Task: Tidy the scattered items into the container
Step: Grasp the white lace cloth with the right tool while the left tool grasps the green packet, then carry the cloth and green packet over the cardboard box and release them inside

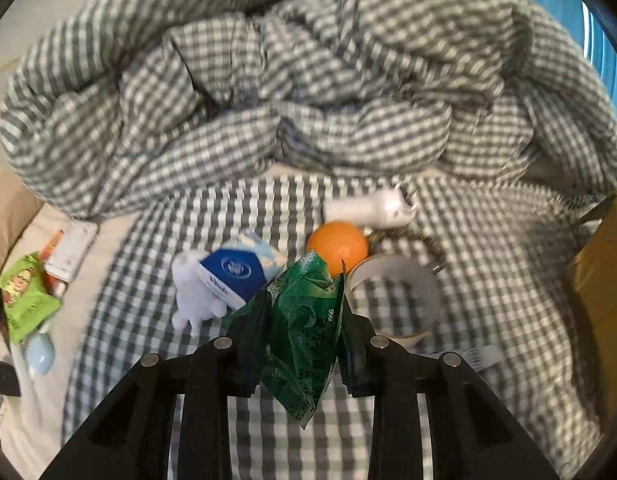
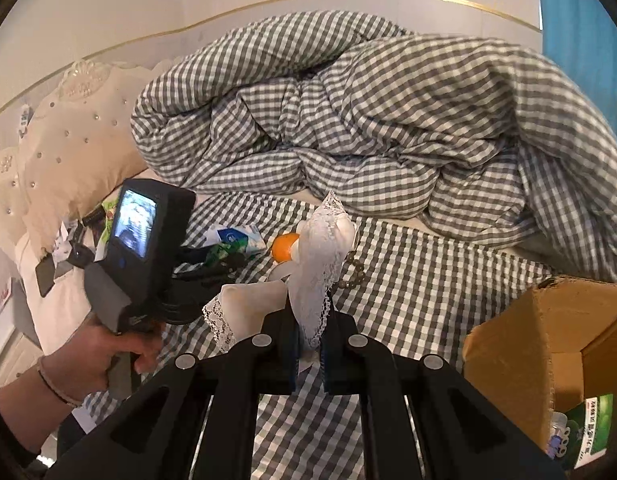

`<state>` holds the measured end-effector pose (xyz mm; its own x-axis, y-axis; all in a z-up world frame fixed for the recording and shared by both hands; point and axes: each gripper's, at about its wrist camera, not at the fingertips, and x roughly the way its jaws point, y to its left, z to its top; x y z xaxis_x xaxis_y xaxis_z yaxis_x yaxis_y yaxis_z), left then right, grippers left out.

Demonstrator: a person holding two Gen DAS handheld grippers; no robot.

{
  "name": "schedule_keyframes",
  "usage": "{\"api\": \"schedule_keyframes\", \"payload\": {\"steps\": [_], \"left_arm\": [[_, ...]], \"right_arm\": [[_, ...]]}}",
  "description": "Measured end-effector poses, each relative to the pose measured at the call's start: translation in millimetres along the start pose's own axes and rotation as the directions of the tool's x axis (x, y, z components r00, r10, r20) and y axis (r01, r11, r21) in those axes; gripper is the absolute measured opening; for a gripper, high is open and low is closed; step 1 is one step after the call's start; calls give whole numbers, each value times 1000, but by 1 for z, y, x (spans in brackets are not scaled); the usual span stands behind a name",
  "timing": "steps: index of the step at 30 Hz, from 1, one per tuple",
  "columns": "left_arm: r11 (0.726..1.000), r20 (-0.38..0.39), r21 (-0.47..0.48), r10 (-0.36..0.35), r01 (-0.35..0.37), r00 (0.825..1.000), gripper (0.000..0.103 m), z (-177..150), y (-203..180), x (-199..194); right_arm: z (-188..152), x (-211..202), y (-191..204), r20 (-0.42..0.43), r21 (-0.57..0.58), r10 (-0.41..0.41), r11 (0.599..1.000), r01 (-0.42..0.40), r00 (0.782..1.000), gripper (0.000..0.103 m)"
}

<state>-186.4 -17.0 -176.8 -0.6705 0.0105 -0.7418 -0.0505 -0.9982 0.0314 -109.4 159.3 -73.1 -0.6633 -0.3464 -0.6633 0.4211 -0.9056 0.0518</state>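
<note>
My left gripper (image 1: pixel 304 316) and right gripper (image 2: pixel 310 344) are matte black, with ribbed fingers pinned by round silver rivets. My left hand (image 2: pixel 104 354) shows bare skin, a thin wrist band and a dark sleeve edge.

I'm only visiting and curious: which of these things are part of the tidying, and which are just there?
Part of the job: green packet, white lace cloth, orange, tissue pack, cardboard box.
Just there: checked duvet, headboard.
</note>
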Motion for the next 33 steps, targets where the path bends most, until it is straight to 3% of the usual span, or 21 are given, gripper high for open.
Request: {"api": "schedule_keyframes", "payload": {"steps": [8, 18, 24, 27, 33], "left_arm": [[1000, 112, -20, -9, 11, 994, 30, 16, -25, -92], [995, 295, 18, -94, 93, 951, 30, 37, -86, -211], [975, 307, 44, -222, 219, 926, 30, 39, -128, -241], [970, 315, 70, -243, 233, 917, 30, 39, -145, -249], [963, 318, 108, -268, 246, 909, 30, 37, -180, -254]], "right_arm": [[-1, -55, -14, 69, 36, -46, 998, 44, 997, 7], [-11, -138, -55, 149, 112, -164, 983, 148, 975, 8], [-32, -178, -109, 144, 187, -306, 942, 278, 941, 8], [-45, -190, -139, 115, 213, -388, 909, 359, 915, 8], [-69, -201, -186, 56, 276, -423, 877, 393, 904, 9]]}}
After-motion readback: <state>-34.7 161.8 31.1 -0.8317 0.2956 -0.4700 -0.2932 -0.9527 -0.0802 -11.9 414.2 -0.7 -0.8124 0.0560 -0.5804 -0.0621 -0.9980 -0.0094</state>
